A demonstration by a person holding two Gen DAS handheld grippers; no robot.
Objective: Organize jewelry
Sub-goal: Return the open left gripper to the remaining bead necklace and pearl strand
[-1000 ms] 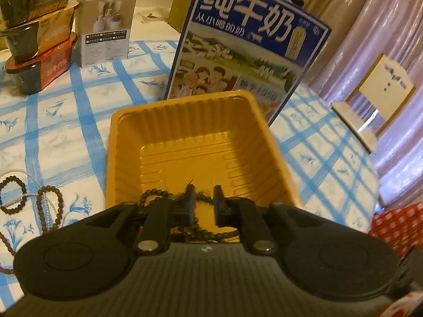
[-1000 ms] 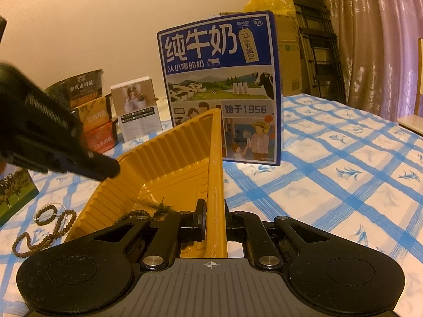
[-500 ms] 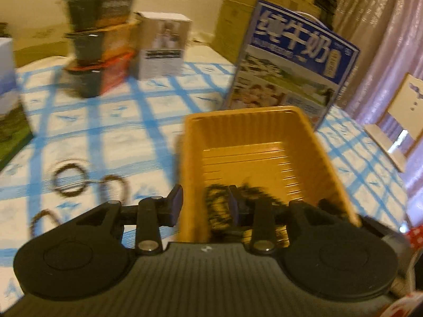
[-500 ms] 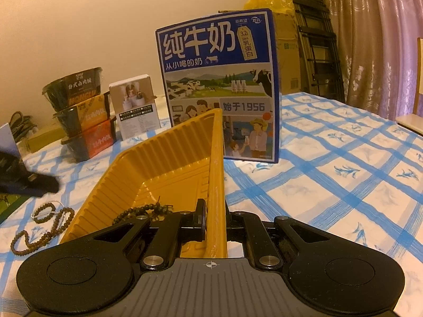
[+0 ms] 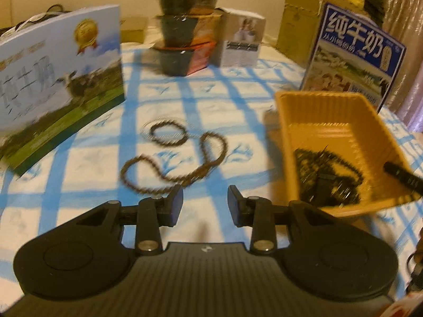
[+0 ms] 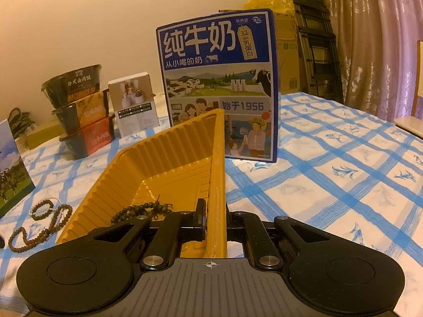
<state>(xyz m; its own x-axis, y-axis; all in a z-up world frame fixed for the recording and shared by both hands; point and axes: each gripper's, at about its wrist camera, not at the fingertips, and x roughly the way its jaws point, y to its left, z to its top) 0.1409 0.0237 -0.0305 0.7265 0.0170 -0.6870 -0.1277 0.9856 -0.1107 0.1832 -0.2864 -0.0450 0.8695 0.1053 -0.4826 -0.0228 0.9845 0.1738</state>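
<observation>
Left claw (image 5: 205, 206) empty, jaws parted, hanging just short of the long bead strand (image 5: 174, 170) on the checked counter (image 5: 238, 100). Right claw (image 6: 215, 218) clamped on the near wall of the yellow tray (image 6: 164, 163), pads pressing either side of the rim. One dark bead string (image 5: 327, 174) already lying in the tray's near end. Two pieces left outside: the long looped strand, and a small bracelet (image 5: 168, 133) just beyond it, close together and perhaps touching (left view too blurred to settle that).

Probably the next pickup now, and best done like this: aim for the near bend of the long strand, where the beads run across the gap between the jaws. Lower until both pads straddle the cord, then close fully, since beads slip from a half grip. Lift high enough for the hanging loop to clear the tray wall, or risk dragging the bracelet along. Keep the tray pinned meanwhile.
</observation>
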